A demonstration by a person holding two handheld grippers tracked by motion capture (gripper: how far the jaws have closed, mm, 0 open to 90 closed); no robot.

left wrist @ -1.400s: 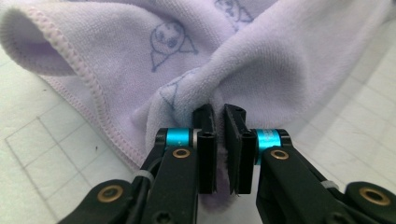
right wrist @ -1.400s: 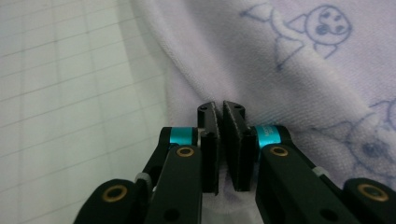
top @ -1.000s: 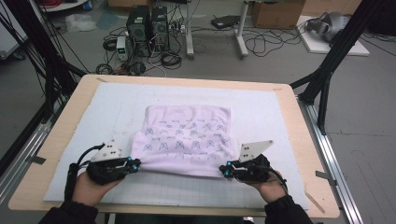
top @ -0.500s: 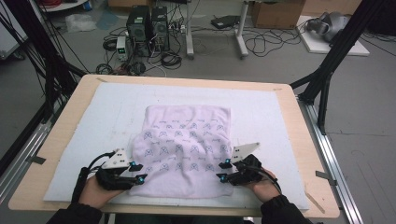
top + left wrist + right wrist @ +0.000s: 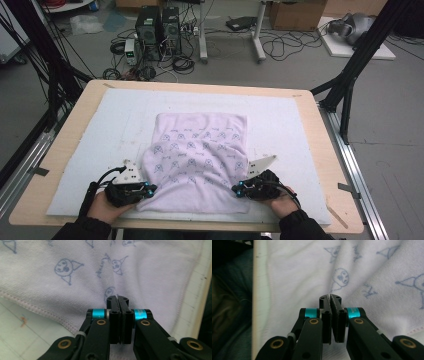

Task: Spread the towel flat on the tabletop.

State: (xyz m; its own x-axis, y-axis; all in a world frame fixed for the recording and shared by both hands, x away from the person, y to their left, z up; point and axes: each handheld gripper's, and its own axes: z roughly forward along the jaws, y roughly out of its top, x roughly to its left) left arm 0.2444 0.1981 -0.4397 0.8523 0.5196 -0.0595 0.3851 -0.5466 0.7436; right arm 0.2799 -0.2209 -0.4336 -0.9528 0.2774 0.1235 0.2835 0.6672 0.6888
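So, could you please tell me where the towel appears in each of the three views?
High view: the towel lies mid-table on the white mat, between the left gripper and right gripper.
Left gripper view: it covers the upper frame, hem running lower left.
Right gripper view: it spreads from centre to right, rumpled.
Shared landmark: the printed cartoon faces.

The high view looks forward and down over the table (image 5: 65, 150); both gripper views sit close above the patterned towel (image 5: 200, 160), which all three share
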